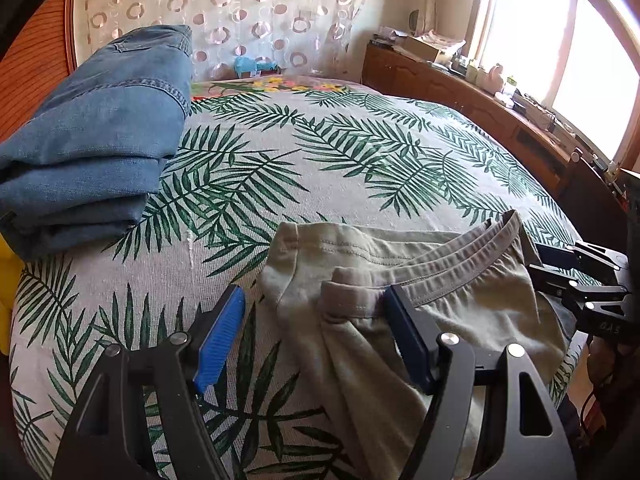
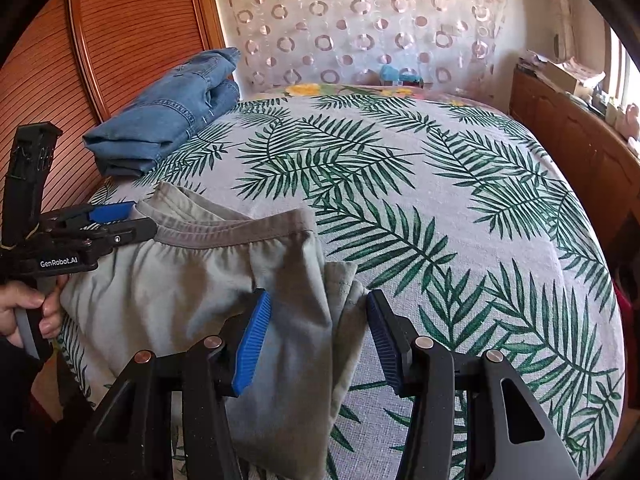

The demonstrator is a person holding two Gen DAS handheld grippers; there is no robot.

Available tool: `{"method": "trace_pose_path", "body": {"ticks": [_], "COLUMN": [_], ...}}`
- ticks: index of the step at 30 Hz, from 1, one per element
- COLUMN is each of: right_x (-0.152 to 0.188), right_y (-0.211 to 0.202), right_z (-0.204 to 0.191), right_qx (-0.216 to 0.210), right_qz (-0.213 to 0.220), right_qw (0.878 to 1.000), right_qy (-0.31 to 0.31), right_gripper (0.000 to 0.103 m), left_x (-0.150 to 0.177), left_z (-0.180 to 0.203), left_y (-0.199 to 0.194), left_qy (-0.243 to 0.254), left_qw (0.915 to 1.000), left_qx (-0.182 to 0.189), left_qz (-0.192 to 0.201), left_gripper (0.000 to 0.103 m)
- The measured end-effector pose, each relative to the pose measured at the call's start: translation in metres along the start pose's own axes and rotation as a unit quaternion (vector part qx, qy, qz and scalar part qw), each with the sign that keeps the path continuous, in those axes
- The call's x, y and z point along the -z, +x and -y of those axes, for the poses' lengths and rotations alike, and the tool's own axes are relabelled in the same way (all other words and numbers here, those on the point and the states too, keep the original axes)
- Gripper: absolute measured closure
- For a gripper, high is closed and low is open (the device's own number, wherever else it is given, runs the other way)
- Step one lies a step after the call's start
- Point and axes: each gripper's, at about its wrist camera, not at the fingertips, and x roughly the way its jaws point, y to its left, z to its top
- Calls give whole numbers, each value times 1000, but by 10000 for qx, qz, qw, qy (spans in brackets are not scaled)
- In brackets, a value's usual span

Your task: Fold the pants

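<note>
Grey-green pants point(image 1: 460, 300) lie crumpled at the near edge of the bed, waistband uppermost. My left gripper point(image 1: 316, 296) stands open and wide over one waistband corner; its left pad point(image 1: 222, 340) rests on the sheet, clear of the cloth. In the right wrist view the same left gripper point(image 2: 142, 218) straddles the waistband's far left end, with a hand point(image 2: 24, 308) on its grip. My right gripper point(image 2: 318, 296) is open around a hanging fold of the pants point(image 2: 172, 288), pads close to the cloth but not squeezing it. The left wrist view shows that right gripper point(image 1: 536, 258) at the pants' right edge.
Folded blue jeans point(image 1: 100, 140) point(image 2: 168, 124) sit at the bed's far left. The palm-leaf bedspread point(image 1: 320, 152) point(image 2: 440, 200) covers the bed. A slatted wooden door point(image 2: 120, 40) stands on the left. A cluttered wooden cabinet point(image 1: 460, 92) point(image 2: 560, 132) runs under the window on the right.
</note>
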Motion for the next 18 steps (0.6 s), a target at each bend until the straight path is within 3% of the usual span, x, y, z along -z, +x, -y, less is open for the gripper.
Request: {"method": "trace_pose_path", "body": {"ticks": [9, 18], "right_x": [1, 5], "right_y": [1, 5], "right_z": [-8, -4], "right_qx": [-118, -202], "right_qz": [51, 95], "right_qw": [9998, 9997], "right_qy": [-131, -56], "right_gripper": [85, 87], "left_x": [0, 0], "left_z": [0, 0], "left_y": [0, 0], "left_qy": [0, -2], "left_qw": [10000, 10000], "left_qx": [1, 6], "left_qz": [2, -1], "left_gripper": [30, 30]}}
